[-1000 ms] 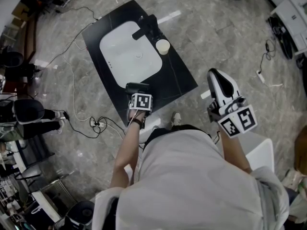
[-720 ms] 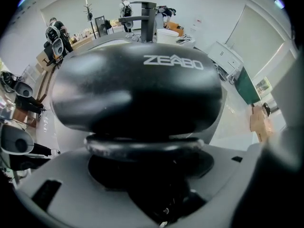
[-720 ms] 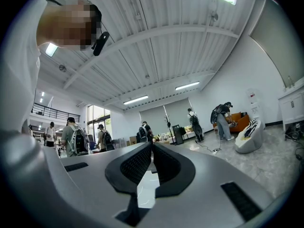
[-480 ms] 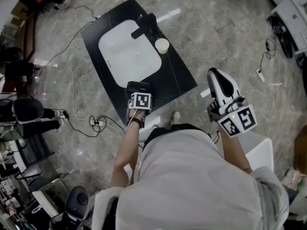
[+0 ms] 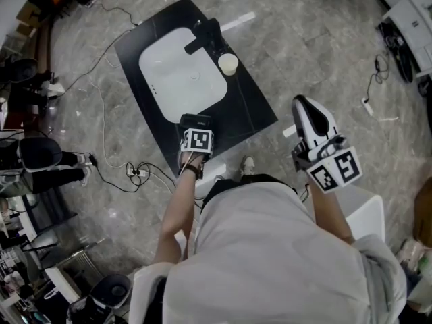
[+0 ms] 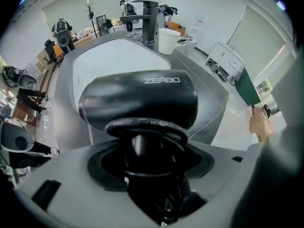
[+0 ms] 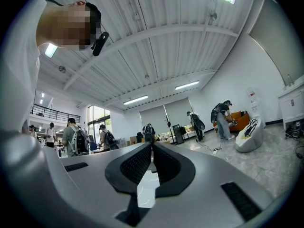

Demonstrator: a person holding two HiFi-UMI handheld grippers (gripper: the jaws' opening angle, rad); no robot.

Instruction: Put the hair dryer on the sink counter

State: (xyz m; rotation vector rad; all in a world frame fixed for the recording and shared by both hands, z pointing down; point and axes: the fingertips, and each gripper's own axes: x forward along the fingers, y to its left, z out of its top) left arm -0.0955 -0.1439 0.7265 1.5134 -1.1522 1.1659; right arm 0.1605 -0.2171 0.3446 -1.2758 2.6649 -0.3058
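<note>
A black hair dryer [image 6: 137,101] fills the left gripper view, its barrel lying crosswise and its handle and coiled cord clamped between the jaws. My left gripper [image 5: 194,124] is shut on it and hovers over the near edge of the black sink counter [image 5: 251,106]. On the counter are a white basin [image 5: 182,76], a black faucet [image 5: 206,36] and a white cup [image 5: 229,64]. My right gripper [image 5: 302,105] is off to the right of the counter, over the floor. It points up, with its jaws [image 7: 152,148] shut on nothing.
Cables and a power strip [image 5: 135,173] lie on the grey floor left of the counter. Black office chairs [image 5: 39,155] stand at the far left. A white box [image 5: 368,211] sits by my right side. Several people stand far off in the right gripper view.
</note>
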